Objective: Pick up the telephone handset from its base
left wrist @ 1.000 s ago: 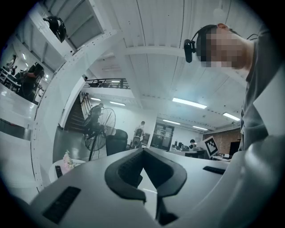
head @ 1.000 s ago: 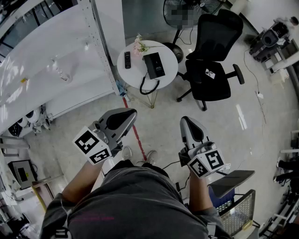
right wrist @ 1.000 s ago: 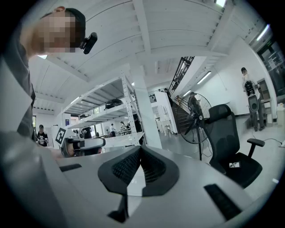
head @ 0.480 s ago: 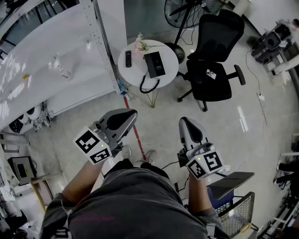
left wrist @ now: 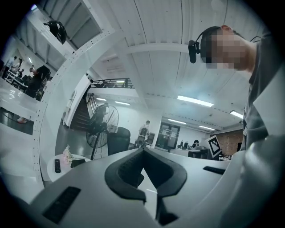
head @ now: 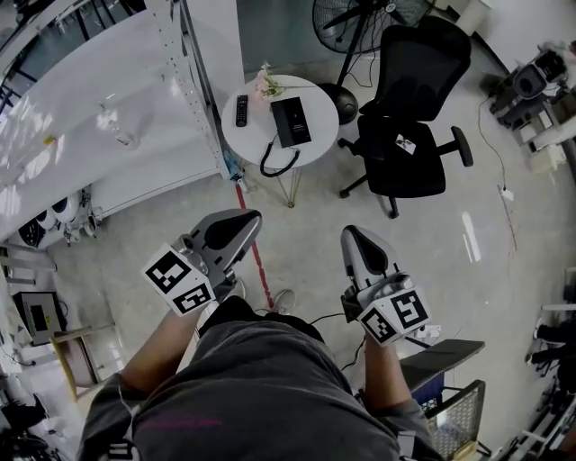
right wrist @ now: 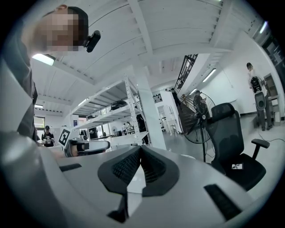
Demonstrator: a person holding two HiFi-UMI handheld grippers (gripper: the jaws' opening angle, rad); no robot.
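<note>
A black telephone [head: 291, 122] with its handset resting on the base lies on a small round white table [head: 315, 142] far ahead in the head view, its coiled cord [head: 275, 166] hanging over the near edge. In the left gripper view the phone [left wrist: 78, 163] shows small at the lower left. My left gripper [head: 241, 222] and right gripper [head: 349, 237] are held level side by side, well short of the table. Both are shut and empty, as their own views show for the left gripper [left wrist: 142, 151] and the right gripper [right wrist: 140, 149].
On the table also lie a black remote [head: 241, 110] and pink flowers [head: 265, 84]. A black office chair [head: 409, 135] stands right of it, a floor fan [head: 360, 18] behind, and a white shelf rack [head: 193, 90] to the left. Red tape line [head: 256, 257] runs along the floor.
The whole view has shifted a little as the person steps along the floor; both grippers have been carried along level, still shut and empty. The table sits slightly further left and up.
</note>
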